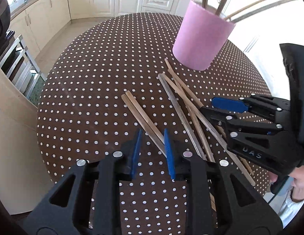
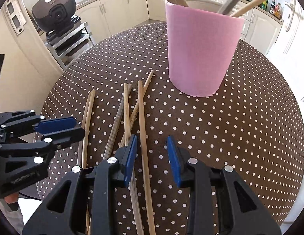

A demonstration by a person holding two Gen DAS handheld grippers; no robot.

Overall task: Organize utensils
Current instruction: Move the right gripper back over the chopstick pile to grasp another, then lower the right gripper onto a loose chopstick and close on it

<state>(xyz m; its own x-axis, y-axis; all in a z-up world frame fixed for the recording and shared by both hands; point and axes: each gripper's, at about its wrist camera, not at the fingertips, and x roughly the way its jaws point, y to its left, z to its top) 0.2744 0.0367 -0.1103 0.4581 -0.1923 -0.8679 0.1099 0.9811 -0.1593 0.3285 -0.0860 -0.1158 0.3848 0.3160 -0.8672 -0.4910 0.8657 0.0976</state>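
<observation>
Wooden chopsticks (image 1: 183, 105) lie scattered on the dotted tablecloth (image 1: 89, 90) near the pink holder (image 1: 202, 37); in the left wrist view the left gripper (image 1: 152, 152) hovers open over one pair. In the right wrist view the right gripper (image 2: 152, 160) is open, straddling one chopstick (image 2: 143, 129); lower squarely, close mid-shaft, avoid neighbouring sticks.

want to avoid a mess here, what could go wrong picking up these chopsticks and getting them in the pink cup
1. The loose chopsticks lie crossed and overlapping, so closing the open right gripper on one could drag or flick its neighbours.
2. The pink cup already holds several leaning sticks; a nudge while inserting might tip it.
3. The left gripper and right gripper work close together over the same pile on the table and could collide.
</observation>
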